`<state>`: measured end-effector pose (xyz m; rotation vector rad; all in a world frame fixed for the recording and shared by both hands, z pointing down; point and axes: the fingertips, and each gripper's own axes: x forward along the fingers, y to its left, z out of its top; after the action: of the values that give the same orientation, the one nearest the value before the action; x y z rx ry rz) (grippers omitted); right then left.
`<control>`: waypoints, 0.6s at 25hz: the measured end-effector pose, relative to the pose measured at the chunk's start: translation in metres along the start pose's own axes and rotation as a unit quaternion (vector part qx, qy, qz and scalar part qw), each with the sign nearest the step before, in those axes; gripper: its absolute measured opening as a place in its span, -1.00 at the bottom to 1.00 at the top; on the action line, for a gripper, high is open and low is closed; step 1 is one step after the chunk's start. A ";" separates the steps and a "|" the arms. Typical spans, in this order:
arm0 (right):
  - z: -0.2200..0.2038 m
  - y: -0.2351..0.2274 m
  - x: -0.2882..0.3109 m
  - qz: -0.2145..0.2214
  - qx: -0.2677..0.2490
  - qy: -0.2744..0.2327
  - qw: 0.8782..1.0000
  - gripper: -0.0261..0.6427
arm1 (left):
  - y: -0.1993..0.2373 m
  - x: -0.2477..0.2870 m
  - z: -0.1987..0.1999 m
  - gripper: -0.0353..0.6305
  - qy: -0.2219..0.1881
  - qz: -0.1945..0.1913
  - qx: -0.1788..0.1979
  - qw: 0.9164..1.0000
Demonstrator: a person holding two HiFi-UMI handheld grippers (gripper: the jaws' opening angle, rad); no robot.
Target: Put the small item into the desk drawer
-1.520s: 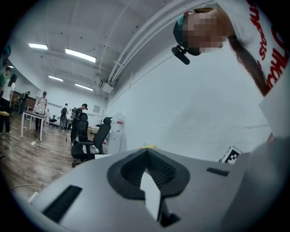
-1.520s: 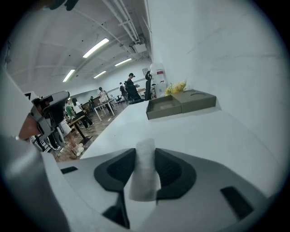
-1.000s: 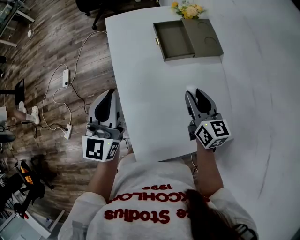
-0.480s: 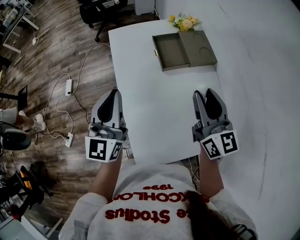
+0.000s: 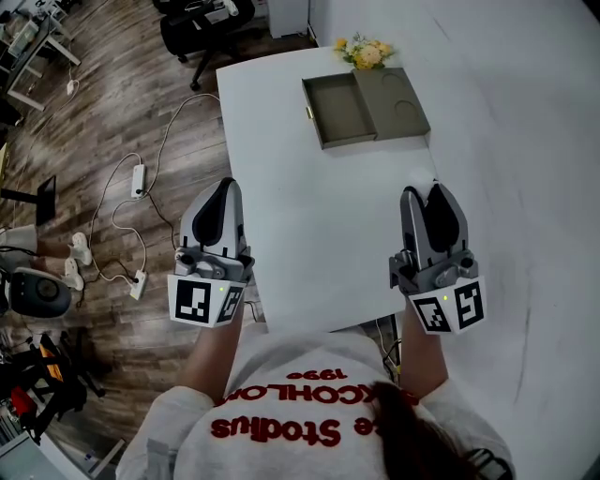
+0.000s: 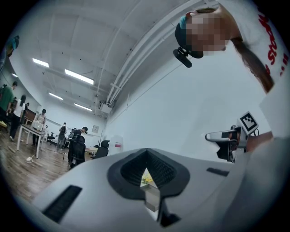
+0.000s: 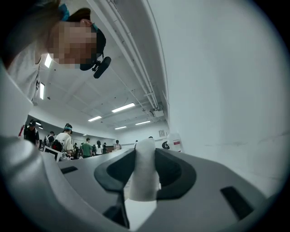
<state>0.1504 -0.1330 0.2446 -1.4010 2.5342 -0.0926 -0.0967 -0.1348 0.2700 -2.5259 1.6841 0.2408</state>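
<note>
The small item is a white stubby cylinder, and my right gripper is shut on it, holding it upright between the pads. In the head view my right gripper hangs over the white table's near right corner, pointing away from me. An olive-green desk organiser stands at the far end of the table, its drawer pulled out to the left and empty. My left gripper hovers at the table's left edge, jaws together with nothing in them; through its thin slit the organiser shows far ahead.
A bunch of yellow flowers stands just behind the organiser. Left of the table, cables and power strips lie on the wooden floor, with a black office chair further back. People stand in the distant room.
My right gripper has risen from the table with the white item in its jaws and tipped up to point more level. The left gripper has risen slightly.
</note>
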 end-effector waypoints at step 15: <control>-0.032 -0.029 0.043 0.015 -0.003 0.018 1.000 -0.51 | 0.006 0.041 -0.036 -0.88 0.016 -0.007 -0.011 1.000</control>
<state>0.1445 -0.1869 0.2728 -1.3764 2.5857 -0.1051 -0.0839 -0.1802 0.2976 -2.5686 1.6844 0.2211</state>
